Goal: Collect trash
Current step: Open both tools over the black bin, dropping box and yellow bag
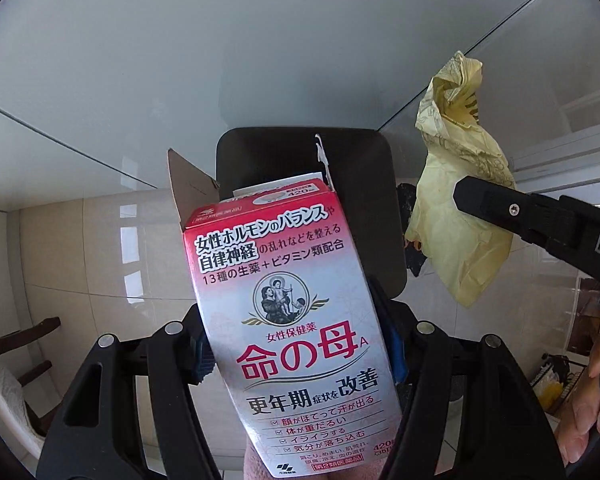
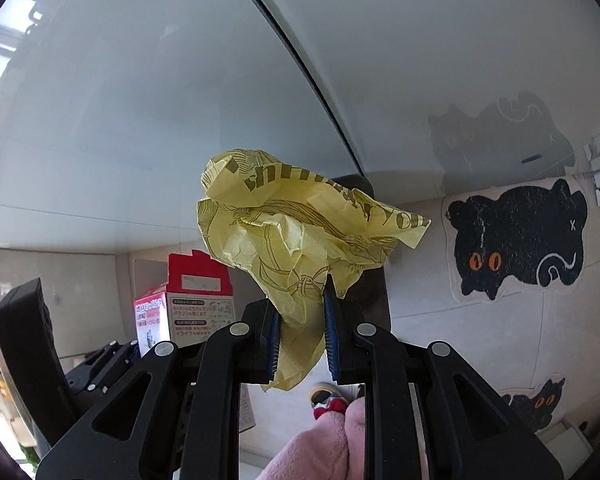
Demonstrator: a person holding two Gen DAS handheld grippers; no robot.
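My left gripper is shut on a red-and-white medicine box with Japanese print and an open top flap; the box fills the middle of the left wrist view. It also shows in the right wrist view at lower left. My right gripper is shut on a crumpled yellow paper wrapper. The wrapper also hangs at the right of the left wrist view, with a black finger of the right gripper across it. A dark open bin stands on the floor below both items, partly hidden behind them.
A white glossy cabinet front rises behind the bin. A black cat-shaped mat lies on the pale tiled floor at right. A wooden chair stands at lower left. A pink sleeve is below the right gripper.
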